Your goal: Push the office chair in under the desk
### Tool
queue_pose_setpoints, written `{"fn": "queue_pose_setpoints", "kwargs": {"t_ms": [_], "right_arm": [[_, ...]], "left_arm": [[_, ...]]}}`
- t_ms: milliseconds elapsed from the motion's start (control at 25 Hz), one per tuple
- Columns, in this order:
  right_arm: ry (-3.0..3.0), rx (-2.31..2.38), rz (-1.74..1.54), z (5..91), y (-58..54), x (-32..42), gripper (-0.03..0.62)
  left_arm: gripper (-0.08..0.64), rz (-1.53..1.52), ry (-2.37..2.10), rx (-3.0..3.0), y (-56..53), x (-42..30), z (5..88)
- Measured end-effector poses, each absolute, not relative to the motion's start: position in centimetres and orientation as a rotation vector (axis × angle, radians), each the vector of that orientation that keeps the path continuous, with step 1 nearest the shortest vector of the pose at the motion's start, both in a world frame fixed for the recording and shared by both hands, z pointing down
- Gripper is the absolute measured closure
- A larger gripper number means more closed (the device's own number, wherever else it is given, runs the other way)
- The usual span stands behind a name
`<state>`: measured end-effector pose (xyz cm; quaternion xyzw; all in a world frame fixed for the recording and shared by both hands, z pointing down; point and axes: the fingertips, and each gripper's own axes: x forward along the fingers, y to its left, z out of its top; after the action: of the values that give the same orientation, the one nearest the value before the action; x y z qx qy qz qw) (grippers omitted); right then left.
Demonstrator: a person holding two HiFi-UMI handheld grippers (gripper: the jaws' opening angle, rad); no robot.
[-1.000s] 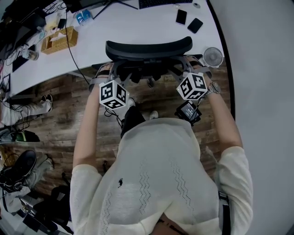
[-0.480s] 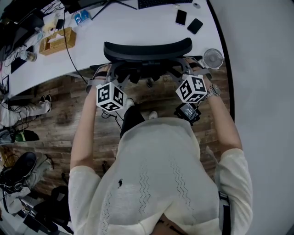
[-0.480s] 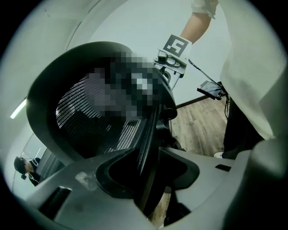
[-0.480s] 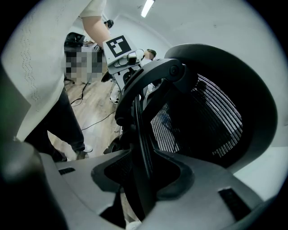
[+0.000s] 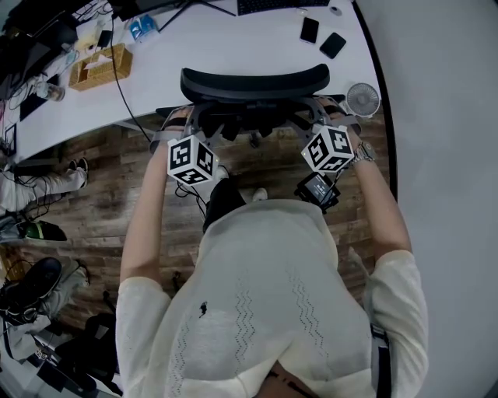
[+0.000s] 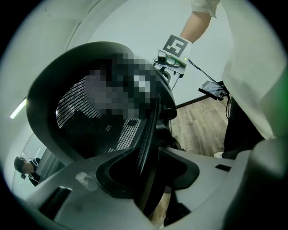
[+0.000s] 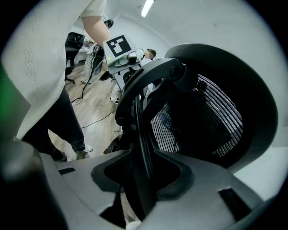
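Observation:
The black mesh-backed office chair (image 5: 253,82) stands with its seat under the white desk (image 5: 233,47); only its curved back top and rear frame show. My left gripper (image 5: 177,130) grips the back's left edge and my right gripper (image 5: 320,118) grips its right edge. In the left gripper view the dark frame edge (image 6: 150,130) runs between the jaws of the left gripper (image 6: 148,167), which are closed on it, with the mesh (image 6: 90,112) beyond. The right gripper (image 7: 144,173) is likewise clamped on the frame edge (image 7: 137,121), beside the mesh (image 7: 211,117).
On the desk lie two dark phones (image 5: 310,29) (image 5: 333,44), a keyboard (image 5: 272,6) and a wooden box (image 5: 97,68). A small fan (image 5: 362,99) stands at the desk's right corner by the wall (image 5: 443,116). Cables and shoes (image 5: 31,284) lie on the wood floor at left.

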<state>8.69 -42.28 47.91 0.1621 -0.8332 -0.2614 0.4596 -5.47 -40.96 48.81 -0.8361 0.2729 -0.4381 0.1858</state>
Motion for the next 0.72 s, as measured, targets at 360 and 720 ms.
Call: {"fn": "queue_pose_setpoints", "kwargs": {"t_ms": [360, 720], "right_arm": [[-2.019, 0.416, -0.625, 48.4, -42.1, 8.2, 0.403], [-2.143, 0.609, -0.453, 47.9, -40.5, 8.6, 0.261]], "left_arm": [[0.365, -1.271, 0.771, -2.295, -40.7, -5.9, 49.4], [0.319, -1.111, 1.014, -2.37, -38.6, -5.9, 48.0]]}}
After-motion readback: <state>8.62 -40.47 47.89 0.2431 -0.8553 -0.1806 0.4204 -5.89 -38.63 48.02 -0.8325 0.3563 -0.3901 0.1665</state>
